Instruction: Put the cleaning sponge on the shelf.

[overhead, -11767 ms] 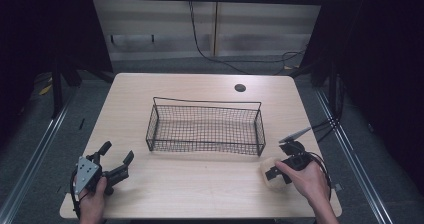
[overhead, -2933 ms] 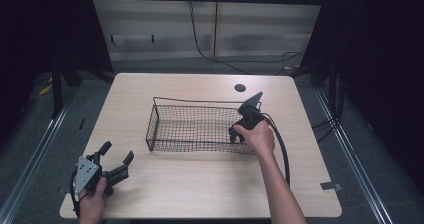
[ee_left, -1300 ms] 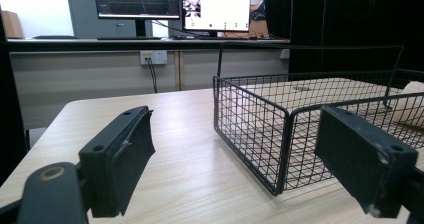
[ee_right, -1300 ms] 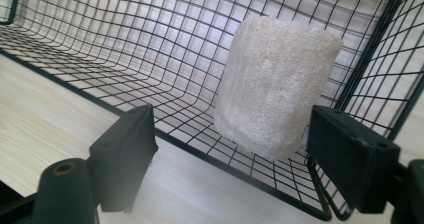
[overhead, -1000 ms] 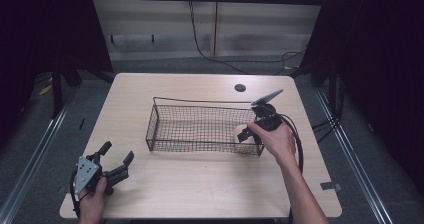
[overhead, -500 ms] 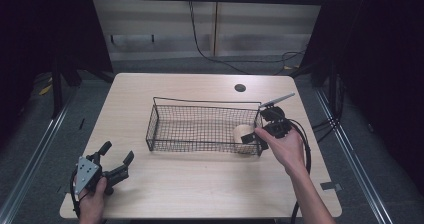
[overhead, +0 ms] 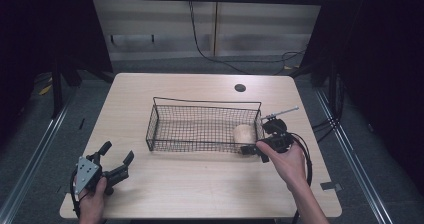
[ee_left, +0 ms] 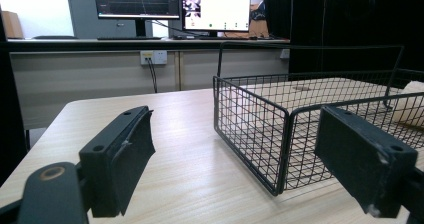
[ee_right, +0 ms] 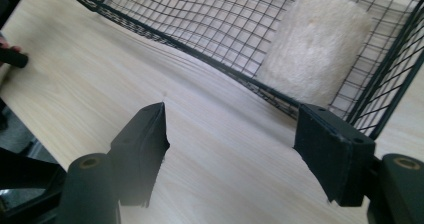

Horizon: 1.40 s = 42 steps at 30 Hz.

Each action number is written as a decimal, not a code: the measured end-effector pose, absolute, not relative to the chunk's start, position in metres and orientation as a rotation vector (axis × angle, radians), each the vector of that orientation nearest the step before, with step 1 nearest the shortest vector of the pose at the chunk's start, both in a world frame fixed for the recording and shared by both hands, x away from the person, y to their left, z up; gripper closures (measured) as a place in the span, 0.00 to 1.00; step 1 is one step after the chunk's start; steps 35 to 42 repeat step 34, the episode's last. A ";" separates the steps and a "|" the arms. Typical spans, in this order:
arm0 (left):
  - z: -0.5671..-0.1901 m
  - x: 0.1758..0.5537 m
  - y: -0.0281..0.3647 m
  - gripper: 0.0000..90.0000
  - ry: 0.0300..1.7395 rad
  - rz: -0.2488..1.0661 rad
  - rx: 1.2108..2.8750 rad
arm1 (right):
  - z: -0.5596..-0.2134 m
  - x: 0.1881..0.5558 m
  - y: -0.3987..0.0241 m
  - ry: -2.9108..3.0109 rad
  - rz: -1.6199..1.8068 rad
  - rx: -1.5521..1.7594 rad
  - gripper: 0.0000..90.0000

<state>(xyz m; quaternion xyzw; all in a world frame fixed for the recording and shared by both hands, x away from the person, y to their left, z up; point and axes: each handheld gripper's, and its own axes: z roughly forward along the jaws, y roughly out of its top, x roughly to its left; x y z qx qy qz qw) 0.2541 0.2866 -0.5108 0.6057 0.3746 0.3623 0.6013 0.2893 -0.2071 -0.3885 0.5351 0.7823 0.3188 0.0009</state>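
A black wire basket [overhead: 205,103] stands mid-table. A cream, fuzzy roll [overhead: 244,133] lies inside its right end, seen through the mesh in the right gripper view [ee_right: 312,46]. My right gripper [overhead: 254,153] is low over the table just outside the basket's front right corner. It is open [ee_right: 240,159]: its jaws have just been closing a little, with nothing between them. My left gripper [overhead: 116,154] rests at the front left of the table, open and empty [ee_left: 240,159], pointing at the basket's left end [ee_left: 250,119].
The light wooden table [overhead: 200,184] has a dark round hole [overhead: 240,88] behind the basket. The right gripper's cable [overhead: 305,159] loops off to the right. Monitors [ee_left: 175,4] stand beyond the far edge, and dark floor and rails flank the table.
The right hand has drawn back from the basket's right end toward the near edge, leaving the roll inside. The left hand has stayed still.
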 end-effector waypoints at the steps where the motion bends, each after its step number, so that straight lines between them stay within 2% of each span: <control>1: -0.511 0.254 0.287 0.17 0.868 0.840 1.403 | -0.390 0.287 -0.207 2.452 1.008 1.680 0.32; 7: -0.511 0.254 0.287 0.17 0.868 0.840 1.403 | -0.403 0.275 -0.206 2.450 1.028 1.668 0.28; 25: -0.511 0.254 0.287 0.17 0.868 0.840 1.403 | -0.437 0.244 -0.215 2.409 1.051 1.645 0.26; 34: -0.511 0.254 0.287 0.17 0.864 0.837 1.409 | -0.457 0.242 -0.213 2.393 1.047 1.623 0.24; 42: -0.511 0.254 0.287 0.17 0.864 0.837 1.409 | -0.457 0.242 -0.213 2.393 1.047 1.623 0.24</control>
